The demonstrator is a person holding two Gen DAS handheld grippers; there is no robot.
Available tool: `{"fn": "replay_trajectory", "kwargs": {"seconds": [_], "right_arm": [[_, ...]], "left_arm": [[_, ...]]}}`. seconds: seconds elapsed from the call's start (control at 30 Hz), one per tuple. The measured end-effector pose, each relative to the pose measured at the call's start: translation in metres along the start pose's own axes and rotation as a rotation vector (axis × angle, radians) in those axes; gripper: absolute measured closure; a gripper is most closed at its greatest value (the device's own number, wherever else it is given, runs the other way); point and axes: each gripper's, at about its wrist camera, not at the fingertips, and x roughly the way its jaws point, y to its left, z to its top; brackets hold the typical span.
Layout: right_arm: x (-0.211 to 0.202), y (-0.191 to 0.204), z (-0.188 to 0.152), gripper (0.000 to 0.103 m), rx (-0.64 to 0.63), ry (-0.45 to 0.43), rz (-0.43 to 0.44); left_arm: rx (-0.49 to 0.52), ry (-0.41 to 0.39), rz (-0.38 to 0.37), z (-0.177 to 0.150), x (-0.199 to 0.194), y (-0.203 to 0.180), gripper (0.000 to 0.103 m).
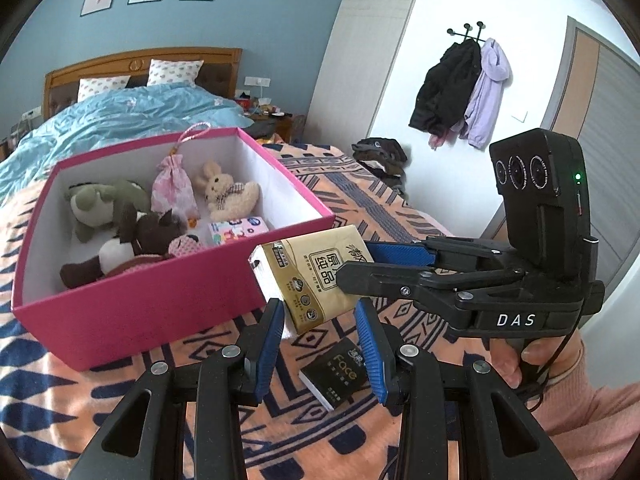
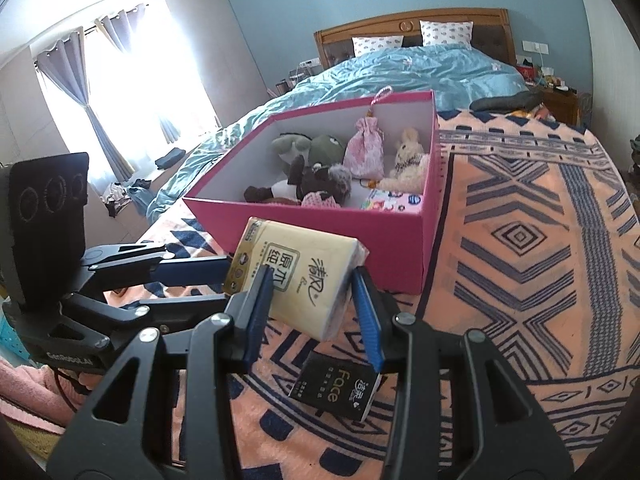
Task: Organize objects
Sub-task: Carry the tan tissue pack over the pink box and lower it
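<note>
A gold tissue pack (image 1: 316,276) hangs in the air just in front of the pink box (image 1: 160,304). Both grippers are around it. My right gripper (image 1: 356,266) is shut on it from the right; in its own view (image 2: 312,296) its blue pads press the pack (image 2: 300,276). My left gripper (image 1: 320,320) has its pads at the pack's lower edge, and in the right wrist view (image 2: 228,276) its fingers reach the pack's left end; whether it grips is unclear. A black "Face" tissue pack (image 1: 338,372) lies on the blanket below and also shows in the right wrist view (image 2: 340,388).
The pink box (image 2: 320,236) holds several plush toys (image 1: 120,216), a pink pouch (image 1: 174,188) and a colourful pack (image 1: 238,230). It stands on a patterned orange blanket (image 2: 520,240) on the bed. A blue duvet (image 1: 120,120) lies behind.
</note>
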Motion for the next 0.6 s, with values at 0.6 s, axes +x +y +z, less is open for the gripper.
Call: {"fn": "replay_trajectory", "kwargs": {"seconds": [0.6], "right_arm": [[-0.005, 0.003, 0.021, 0.059, -0.036, -0.036, 0.001]], "left_arm": [[0.023, -0.036, 0.026, 0.019, -0.002, 0.003, 0.066]]}}
